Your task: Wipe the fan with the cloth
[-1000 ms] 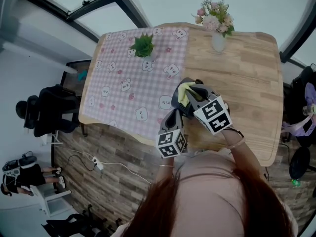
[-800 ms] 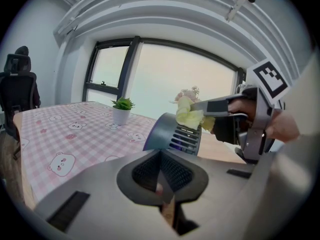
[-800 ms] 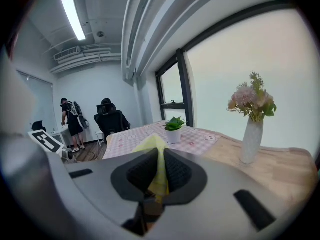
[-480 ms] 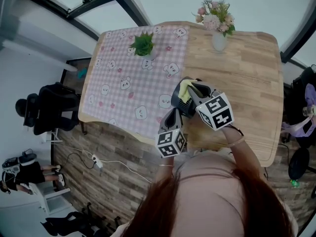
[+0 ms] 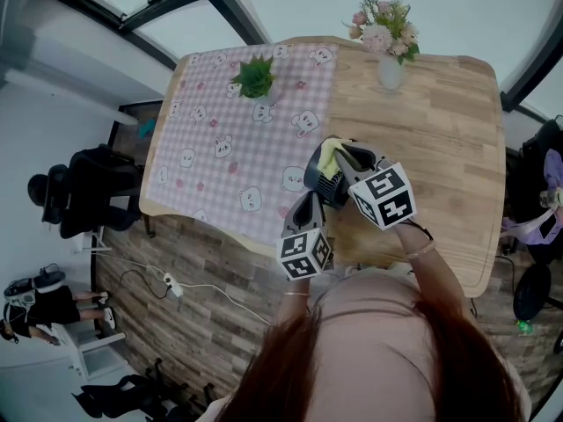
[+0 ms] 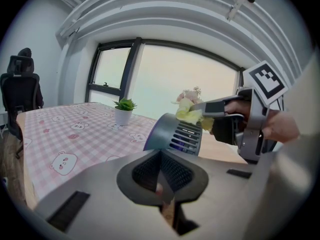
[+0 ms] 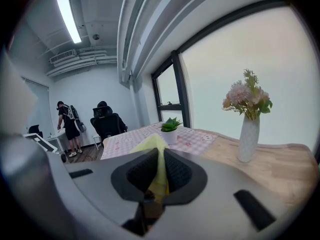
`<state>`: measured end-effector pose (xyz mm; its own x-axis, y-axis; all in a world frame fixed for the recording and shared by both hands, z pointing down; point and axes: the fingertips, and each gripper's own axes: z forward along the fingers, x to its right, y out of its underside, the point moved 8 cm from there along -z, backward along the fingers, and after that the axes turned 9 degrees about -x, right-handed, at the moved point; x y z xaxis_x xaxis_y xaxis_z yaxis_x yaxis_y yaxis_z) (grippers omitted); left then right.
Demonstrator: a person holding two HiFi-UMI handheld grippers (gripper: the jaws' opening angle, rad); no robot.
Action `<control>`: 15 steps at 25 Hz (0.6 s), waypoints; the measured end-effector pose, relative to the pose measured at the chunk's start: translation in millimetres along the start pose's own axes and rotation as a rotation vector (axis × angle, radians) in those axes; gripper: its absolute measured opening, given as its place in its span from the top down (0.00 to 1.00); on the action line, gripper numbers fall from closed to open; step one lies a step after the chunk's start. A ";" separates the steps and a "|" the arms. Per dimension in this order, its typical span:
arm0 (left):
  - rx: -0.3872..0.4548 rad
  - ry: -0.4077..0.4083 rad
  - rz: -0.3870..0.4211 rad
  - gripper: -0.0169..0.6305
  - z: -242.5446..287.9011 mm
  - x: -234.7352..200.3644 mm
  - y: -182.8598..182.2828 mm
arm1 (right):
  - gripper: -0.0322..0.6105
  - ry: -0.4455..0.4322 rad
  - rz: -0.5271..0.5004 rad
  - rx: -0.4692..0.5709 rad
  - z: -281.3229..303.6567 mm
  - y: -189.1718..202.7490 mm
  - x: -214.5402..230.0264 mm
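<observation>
surface (image 5: 440,121): pale wood planks, matt, visible grain.
tablecloth (image 5: 220,148): pink checked cloth, lying smooth.
fan (image 6: 167,131): smooth grey plastic shell, slight sheen; slatted grille.
cloth (image 7: 159,156): soft yellow fabric, matt, creased.
vase (image 7: 248,136): white, smooth, ceramic-looking.
left hand-held gripper (image 6: 161,174): matt grey plastic; pads (image 6: 142,171) dark, finely ribbed.

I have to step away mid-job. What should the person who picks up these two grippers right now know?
Left gripper: shut, holding the fan over the table.
Right gripper: shut on the yellow cloth, pressed on the fan's top edge by the grille.
Done: both picked up, cloth in contact.
Left: how much is clean cannot be told; wipe grille and housing all round.
</observation>
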<state>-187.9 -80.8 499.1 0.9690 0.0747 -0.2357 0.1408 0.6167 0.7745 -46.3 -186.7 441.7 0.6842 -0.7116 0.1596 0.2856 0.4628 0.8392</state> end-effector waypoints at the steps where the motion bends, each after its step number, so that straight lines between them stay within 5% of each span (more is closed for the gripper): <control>1: 0.000 0.000 0.000 0.95 0.1 0.1 0.0 | 0.90 0.001 0.003 0.001 0.3 0.1 0.9; 15: 0.000 -0.009 0.003 0.95 1.7 0.5 0.1 | 0.90 -0.022 0.107 0.006 5.9 3.4 16.5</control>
<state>-187.0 -82.0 500.1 0.9711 0.0694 -0.2285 0.1383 0.6168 0.7749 -38.0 -200.0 450.2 0.6959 -0.6695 0.2599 0.2073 0.5338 0.8198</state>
